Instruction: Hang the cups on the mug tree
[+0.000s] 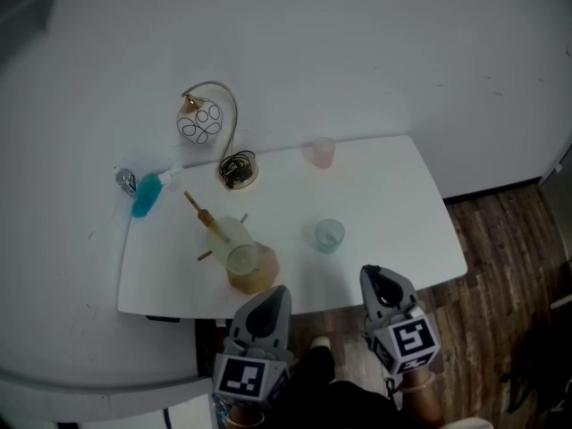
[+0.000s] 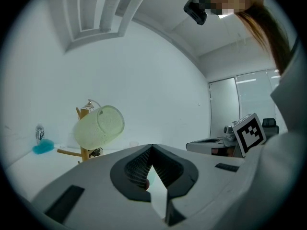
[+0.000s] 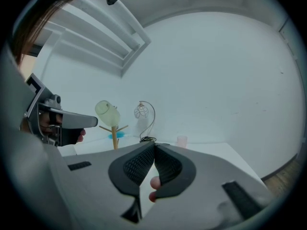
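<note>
Hanging on the wooden mug tree (image 1: 266, 269) is a pale-green cup (image 1: 234, 239). Rightward, the translucent blue cup (image 1: 329, 235) and pink cup (image 1: 320, 152) stand on the white table (image 1: 393, 204). They are probably light and slick, so pinch a rim. The left gripper (image 1: 274, 295) and right gripper (image 1: 374, 277) are both clenched and empty.

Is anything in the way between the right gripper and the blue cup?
Nothing visible does. Only bare tabletop lies between the right gripper, at its near edge, and the blue cup.

Mug tree (image 1: 198, 209) trunk largely behind pale cup (image 1: 231, 237); blue item (image 1: 146, 195) too blurred for identification.
</note>
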The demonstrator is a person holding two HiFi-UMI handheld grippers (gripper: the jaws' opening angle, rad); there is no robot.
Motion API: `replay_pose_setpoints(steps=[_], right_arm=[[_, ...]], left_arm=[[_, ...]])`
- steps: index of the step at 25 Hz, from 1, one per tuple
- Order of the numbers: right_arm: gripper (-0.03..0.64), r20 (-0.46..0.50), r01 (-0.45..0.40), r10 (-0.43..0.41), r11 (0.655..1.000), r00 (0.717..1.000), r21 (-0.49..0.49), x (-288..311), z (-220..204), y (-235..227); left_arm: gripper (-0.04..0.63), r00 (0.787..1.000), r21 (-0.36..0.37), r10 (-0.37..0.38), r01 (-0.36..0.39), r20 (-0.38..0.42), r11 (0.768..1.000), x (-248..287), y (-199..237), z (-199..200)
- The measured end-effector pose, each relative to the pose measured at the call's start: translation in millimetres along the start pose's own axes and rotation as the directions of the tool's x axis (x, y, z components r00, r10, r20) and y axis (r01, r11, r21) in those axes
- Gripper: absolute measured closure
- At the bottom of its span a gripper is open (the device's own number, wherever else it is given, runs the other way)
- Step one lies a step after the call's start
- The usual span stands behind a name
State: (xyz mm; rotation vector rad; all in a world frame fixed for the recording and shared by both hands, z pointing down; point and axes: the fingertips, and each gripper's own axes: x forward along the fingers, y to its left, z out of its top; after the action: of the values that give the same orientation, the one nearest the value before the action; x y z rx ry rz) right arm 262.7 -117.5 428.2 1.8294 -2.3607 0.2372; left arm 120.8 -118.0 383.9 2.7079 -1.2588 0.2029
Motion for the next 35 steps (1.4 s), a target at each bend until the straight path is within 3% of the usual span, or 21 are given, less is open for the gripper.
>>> replay_pose_setpoints(steps=[3, 11, 12, 29, 35], right_arm=[[0.578, -0.018, -0.005, 0.006, 1.000, 1.000, 0.006, 10, -4, -5], [0.553, -0.055, -0.007, 0.008, 1.000, 0.998, 0.014, 32, -19, -14], [0.523, -0.059, -0.009, 0.010, 1.000, 0.998, 0.018, 35, -21, -15], [0.390, -0.131, -0.014, 0.017, 1.000, 0.991, 0.020, 77, -56, -23], [0.374, -0.158, -0.017, 0.020, 1.000, 0.987, 0.020, 90, -70, -25]], left_arm=[[0.595, 1.000, 0.003, -0.013, 0.013, -0.008, 1.000, 11, 0, -1], [0.595, 0.998, 0.004, -0.058, 0.058, -0.018, 0.998, 33, -3, -2], [0.595, 0.998, 0.003, -0.062, 0.062, -0.021, 0.998, 35, -4, -3], [0.595, 0.995, 0.000, -0.094, 0.094, -0.045, 0.996, 54, -1, -9], [0.595, 0.993, 0.003, -0.109, 0.109, -0.050, 0.994, 62, 1, -12]])
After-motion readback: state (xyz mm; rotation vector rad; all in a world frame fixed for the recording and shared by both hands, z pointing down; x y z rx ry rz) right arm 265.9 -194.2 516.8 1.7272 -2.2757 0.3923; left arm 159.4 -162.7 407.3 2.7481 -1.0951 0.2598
